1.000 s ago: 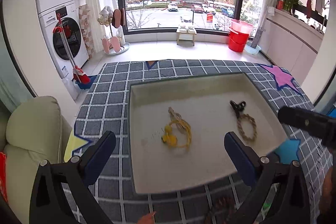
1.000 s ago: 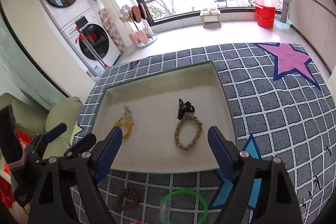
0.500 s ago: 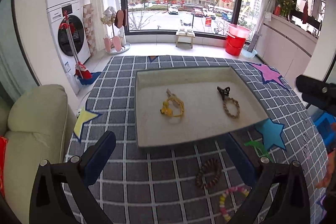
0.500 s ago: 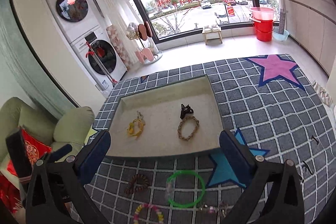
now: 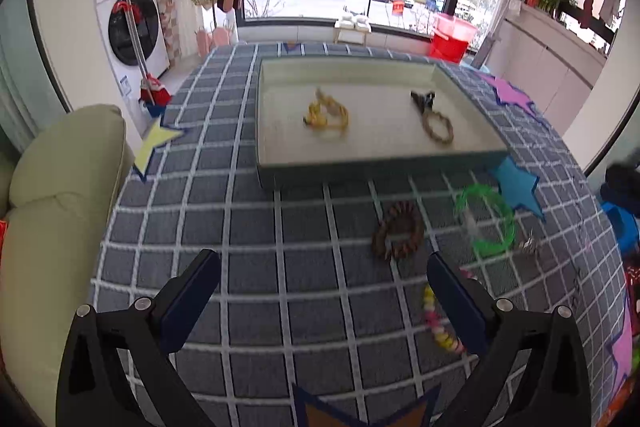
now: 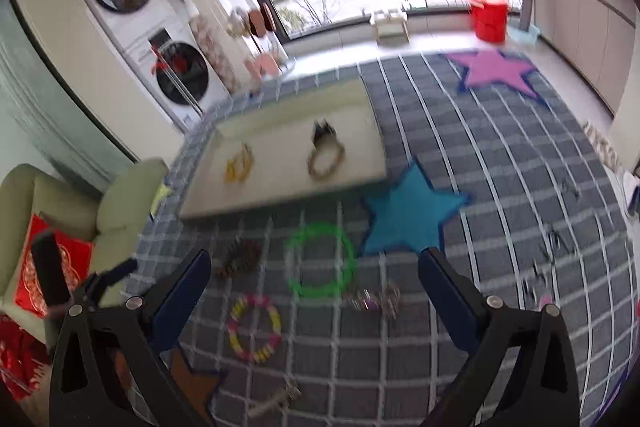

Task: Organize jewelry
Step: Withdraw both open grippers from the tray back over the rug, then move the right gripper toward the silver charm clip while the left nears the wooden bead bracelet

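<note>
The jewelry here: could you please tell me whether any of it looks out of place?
Yes. The green plastic ring, brown beaded bracelet and pink-and-yellow beaded bracelet lie loose on the checked rug, outside the shallow beige tray.

Tray (image 5: 376, 169): yellow bracelet (image 5: 326, 115) left, braided rope bracelet (image 5: 438, 127) with black clip right. On table before tray: brown beaded bracelet (image 5: 398, 230), green ring (image 5: 486, 219), pink-yellow bead bracelet (image 6: 253, 327).
</note>
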The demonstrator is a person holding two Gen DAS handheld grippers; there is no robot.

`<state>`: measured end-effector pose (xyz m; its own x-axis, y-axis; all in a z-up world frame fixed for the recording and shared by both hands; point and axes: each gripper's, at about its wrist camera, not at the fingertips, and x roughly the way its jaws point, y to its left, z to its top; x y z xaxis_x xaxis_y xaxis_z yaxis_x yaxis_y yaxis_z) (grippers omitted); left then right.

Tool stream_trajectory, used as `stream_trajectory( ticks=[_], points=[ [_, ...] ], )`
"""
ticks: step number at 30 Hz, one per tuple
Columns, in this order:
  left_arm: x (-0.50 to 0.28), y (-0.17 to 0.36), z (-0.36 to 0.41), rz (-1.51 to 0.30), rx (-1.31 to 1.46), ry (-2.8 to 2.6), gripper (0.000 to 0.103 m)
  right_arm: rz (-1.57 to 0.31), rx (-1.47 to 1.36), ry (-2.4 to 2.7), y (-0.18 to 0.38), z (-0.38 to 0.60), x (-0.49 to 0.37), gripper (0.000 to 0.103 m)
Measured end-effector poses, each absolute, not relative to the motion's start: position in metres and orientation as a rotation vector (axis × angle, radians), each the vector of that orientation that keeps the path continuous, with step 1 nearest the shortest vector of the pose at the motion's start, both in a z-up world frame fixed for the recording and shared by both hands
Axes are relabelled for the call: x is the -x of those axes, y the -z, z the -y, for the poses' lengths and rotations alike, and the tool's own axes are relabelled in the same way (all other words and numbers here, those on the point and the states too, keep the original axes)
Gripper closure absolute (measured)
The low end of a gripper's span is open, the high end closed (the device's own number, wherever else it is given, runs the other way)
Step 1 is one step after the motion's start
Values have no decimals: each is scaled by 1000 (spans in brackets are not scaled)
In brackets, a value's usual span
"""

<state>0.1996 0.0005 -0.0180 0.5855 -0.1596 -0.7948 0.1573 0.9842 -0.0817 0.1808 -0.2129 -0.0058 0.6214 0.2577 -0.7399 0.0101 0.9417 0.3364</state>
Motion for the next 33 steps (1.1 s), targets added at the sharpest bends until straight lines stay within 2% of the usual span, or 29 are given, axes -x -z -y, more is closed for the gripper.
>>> stream_trajectory(
  ticks=[13, 29, 31, 33],
  points=[
    [-204, 47, 10, -990, -60, 179, 0, -1073, -288, -36, 76, 226, -151, 0],
    [-225, 57, 22, -996, -85, 198, 0, -1058, -194, 11, 82, 216, -160, 0],
    [-227, 58, 25, -993, -94, 200, 0, -1056, -192, 15, 84, 217, -162, 4],
    [-230, 58, 28, -991, -101, 204, 0, -1056, -176, 20, 85, 216, -164, 13]
  ],
)
